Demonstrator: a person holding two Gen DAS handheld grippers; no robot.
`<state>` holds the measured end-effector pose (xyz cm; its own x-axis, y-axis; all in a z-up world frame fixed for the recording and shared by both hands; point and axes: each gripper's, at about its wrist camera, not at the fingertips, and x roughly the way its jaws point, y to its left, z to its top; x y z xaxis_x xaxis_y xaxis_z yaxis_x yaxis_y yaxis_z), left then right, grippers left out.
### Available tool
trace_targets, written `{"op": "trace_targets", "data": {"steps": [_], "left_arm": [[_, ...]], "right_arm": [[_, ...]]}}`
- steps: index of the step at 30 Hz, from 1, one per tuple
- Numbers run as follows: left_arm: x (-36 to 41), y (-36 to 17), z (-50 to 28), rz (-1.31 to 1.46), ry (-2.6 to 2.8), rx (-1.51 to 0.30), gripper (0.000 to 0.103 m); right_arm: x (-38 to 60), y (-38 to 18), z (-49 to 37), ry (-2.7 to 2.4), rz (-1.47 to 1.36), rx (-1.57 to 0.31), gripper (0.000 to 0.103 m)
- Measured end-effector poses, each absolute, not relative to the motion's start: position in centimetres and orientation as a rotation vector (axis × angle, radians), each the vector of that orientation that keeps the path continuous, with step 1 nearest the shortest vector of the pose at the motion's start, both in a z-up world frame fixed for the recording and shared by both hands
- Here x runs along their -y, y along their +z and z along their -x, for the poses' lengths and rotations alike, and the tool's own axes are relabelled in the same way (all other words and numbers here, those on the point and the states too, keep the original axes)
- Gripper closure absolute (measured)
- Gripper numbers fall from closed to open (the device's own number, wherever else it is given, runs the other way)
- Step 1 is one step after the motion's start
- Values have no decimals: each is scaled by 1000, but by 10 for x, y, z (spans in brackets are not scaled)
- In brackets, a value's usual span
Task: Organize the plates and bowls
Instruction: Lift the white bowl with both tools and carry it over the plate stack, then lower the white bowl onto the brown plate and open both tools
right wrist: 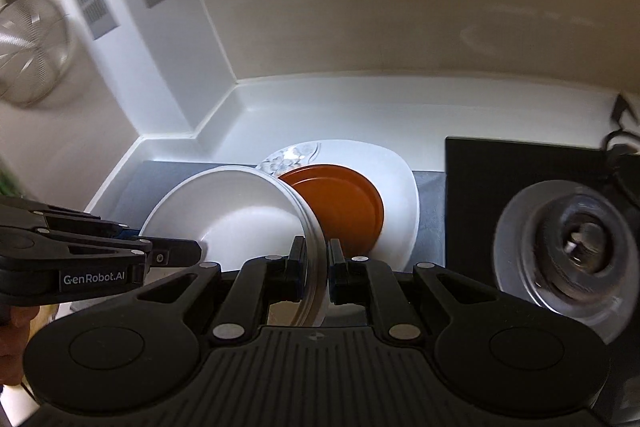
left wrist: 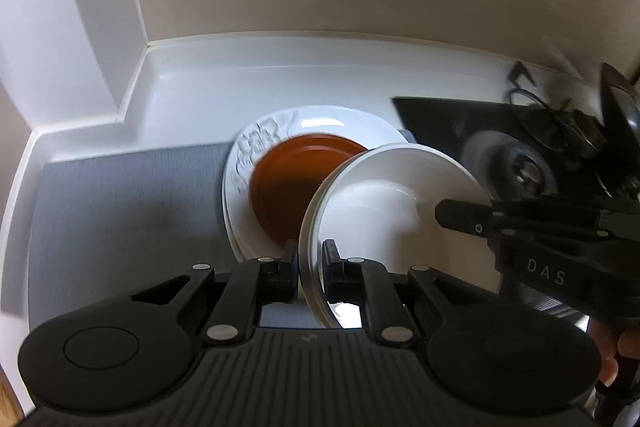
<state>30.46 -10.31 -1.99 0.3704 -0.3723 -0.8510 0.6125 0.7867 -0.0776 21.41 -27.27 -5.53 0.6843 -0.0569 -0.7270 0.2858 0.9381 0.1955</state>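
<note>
A white bowl hangs tilted above the counter, held by its rim from two sides. My left gripper is shut on the near rim in the left wrist view; in the right wrist view it comes in from the left edge. My right gripper is shut on the opposite rim, and it reaches in from the right in the left wrist view. Just beyond the bowl an orange plate lies on a larger white flower-patterned plate, both on a grey mat.
A black flat appliance sits to the right with a glass lid on it and cables behind. The white counter ends in a wall corner at the back left. A wire strainer hangs on the left wall.
</note>
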Motion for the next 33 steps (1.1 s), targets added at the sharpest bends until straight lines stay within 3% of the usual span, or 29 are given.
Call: {"op": "trace_targets", "data": {"steps": [15,33], "left_arm": [[145,-64,-400,-246,-550,-1156,92],[159,-96,-413,-278,-559,-1210,92]], "right_arm": [[331,-105,-314,-220,-457,-921,92],[336,-128,-327,-253,-420,-963,92]]}}
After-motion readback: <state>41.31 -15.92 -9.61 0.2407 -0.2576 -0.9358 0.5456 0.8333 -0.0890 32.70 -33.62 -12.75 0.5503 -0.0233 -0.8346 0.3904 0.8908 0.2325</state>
